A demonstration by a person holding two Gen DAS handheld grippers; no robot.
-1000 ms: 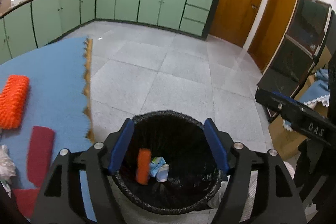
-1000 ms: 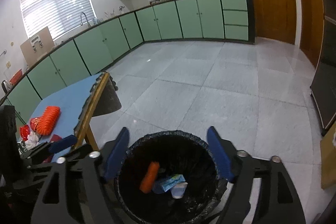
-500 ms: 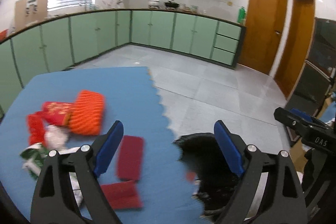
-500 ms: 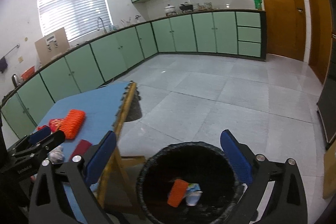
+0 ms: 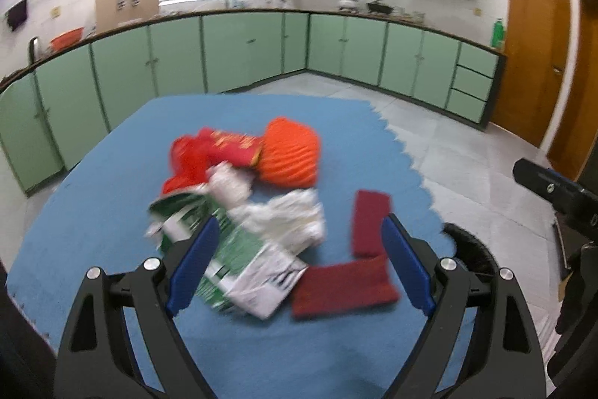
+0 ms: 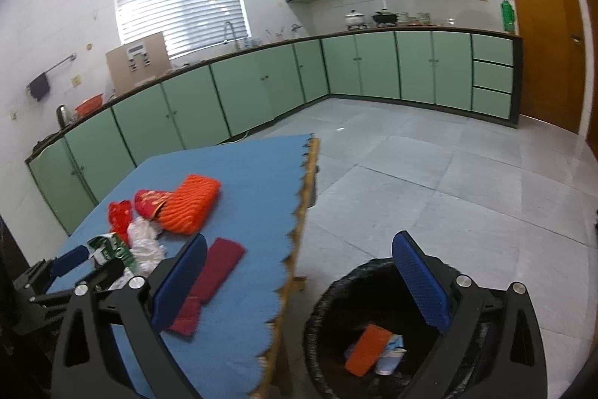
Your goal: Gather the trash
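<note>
Both tools are hanging empty: the left hand-held gripper is gaping wide over the trash pile, and the right hand-held gripper is spread wide over the gap between the bench edge and the black-lined bin. The green-and-white wrapper is lying mid-bench under the left jaws, touching the crumpled white tissue. Both look light, soft and crushable, the wrapper probably slick, so pinching a raised fold seems wisest. The two dark red pads are lying flat nearer the bin-side edge, likely needing an edge grab.
</note>
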